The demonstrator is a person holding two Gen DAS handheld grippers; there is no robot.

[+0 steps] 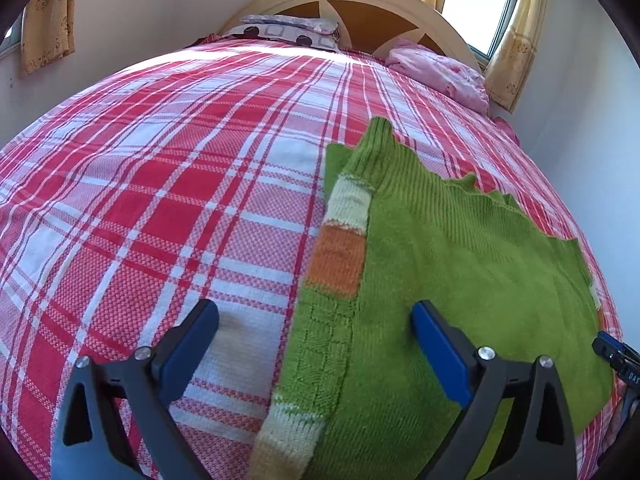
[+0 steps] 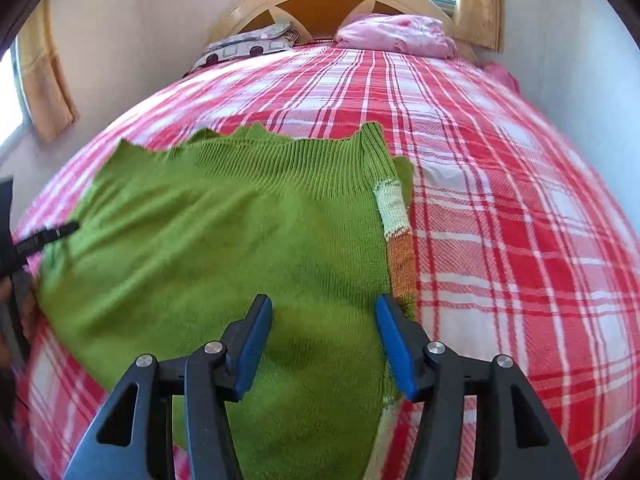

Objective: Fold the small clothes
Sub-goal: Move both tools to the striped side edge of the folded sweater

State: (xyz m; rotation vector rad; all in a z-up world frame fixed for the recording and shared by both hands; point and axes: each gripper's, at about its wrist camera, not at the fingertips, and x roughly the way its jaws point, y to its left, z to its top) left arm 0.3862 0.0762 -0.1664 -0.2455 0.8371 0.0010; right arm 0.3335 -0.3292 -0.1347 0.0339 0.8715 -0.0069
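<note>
A green knitted garment (image 1: 460,248) lies flat on the red and white plaid bed (image 1: 160,184), its ribbed hem towards the headboard. A sleeve with cream and orange bands (image 1: 340,256) runs along its left edge. My left gripper (image 1: 314,308) is wide open just above that edge, one finger over the sheet and the other over the green knit. In the right wrist view the garment (image 2: 240,220) fills the middle, with a banded strip (image 2: 400,240) on its right side. My right gripper (image 2: 324,300) hovers open over it, with nothing between its pads.
A patterned pillow (image 1: 288,32) and a bundle of pink bedding (image 1: 440,72) lie by the curved wooden headboard (image 1: 360,4). A white wall (image 1: 580,140) runs close along the bed's right side. Curtained windows (image 1: 480,0) are behind the headboard. Bare plaid sheet (image 2: 520,240) shows to the garment's right.
</note>
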